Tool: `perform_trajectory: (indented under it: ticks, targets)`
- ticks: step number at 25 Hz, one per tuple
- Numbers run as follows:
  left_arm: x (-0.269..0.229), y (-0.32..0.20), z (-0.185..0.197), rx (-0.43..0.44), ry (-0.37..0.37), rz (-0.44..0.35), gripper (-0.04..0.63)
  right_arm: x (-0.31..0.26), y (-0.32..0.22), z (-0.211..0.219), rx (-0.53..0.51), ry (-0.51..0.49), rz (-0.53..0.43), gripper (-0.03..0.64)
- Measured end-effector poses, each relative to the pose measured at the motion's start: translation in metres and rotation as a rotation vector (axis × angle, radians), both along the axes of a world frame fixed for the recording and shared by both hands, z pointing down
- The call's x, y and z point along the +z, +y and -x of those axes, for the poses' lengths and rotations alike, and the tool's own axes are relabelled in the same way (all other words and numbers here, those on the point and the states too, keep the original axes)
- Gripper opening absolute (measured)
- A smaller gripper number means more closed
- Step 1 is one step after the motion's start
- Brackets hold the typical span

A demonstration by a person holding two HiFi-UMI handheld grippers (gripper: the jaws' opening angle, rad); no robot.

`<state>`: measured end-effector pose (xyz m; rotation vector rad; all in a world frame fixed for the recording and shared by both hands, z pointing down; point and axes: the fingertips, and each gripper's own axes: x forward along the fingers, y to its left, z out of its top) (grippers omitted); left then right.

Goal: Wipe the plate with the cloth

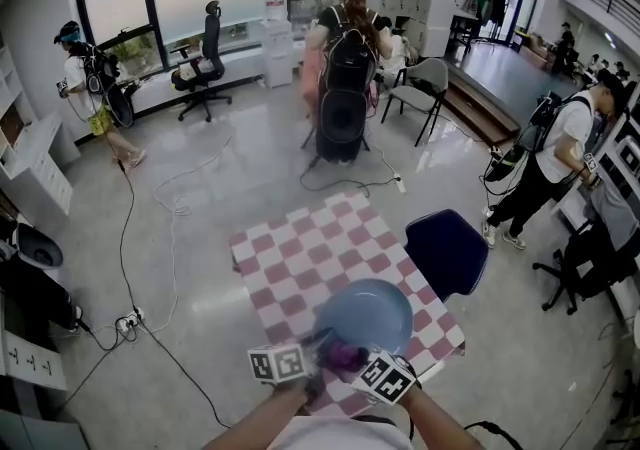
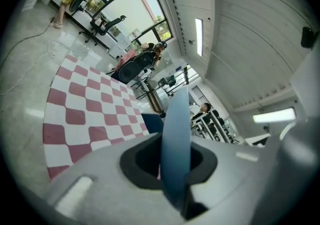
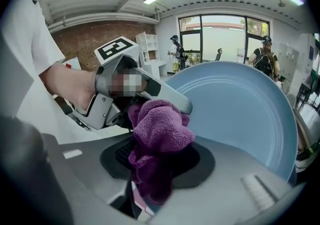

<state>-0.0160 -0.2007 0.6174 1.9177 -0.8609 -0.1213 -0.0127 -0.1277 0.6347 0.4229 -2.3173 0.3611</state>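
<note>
The light blue round plate (image 1: 363,316) is over the near edge of the worktop (image 1: 300,248), which wears a red-and-white checked cover. The plate is smooth and glossy, with a shallow well and a faint raised ring inside its broad rim; its hollow face is turned toward the right gripper view. The left tongs (image 2: 170,166) are closed narrowly on the plate's rim, and in the left gripper view the plate stands edge-on between them as a thin blue blade.

The right tongs (image 3: 155,169) hold the purple fluffy cloth (image 3: 157,141), bunched into a soft wad that spills above and below the grip. The wad sits at the plate's near rim, just beside the left tongs; whether it presses on the surface cannot be told. A dark blue chair (image 1: 447,250) stands beside the worktop's right side.
</note>
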Motion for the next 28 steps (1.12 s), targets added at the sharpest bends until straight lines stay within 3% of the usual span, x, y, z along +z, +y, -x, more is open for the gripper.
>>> perform_trajectory:
  ticks: [6,12,24,28]
  targets:
    - [0.012,0.006,0.015,-0.013,0.001,0.021,0.040,0.030,0.004,-0.037,0.010,0.101,0.026,0.155]
    - [0.017,0.024,0.015,0.022,0.011,0.028,0.040,0.037,-0.007,-0.082,0.104,0.157,0.024,0.155]
    - [0.014,0.051,-0.013,0.150,0.012,0.020,0.040,-0.008,-0.066,-0.123,0.363,0.132,-0.112,0.155]
    - [0.013,0.060,-0.022,0.198,0.021,0.026,0.040,-0.024,-0.074,-0.109,0.356,0.109,-0.167,0.155]
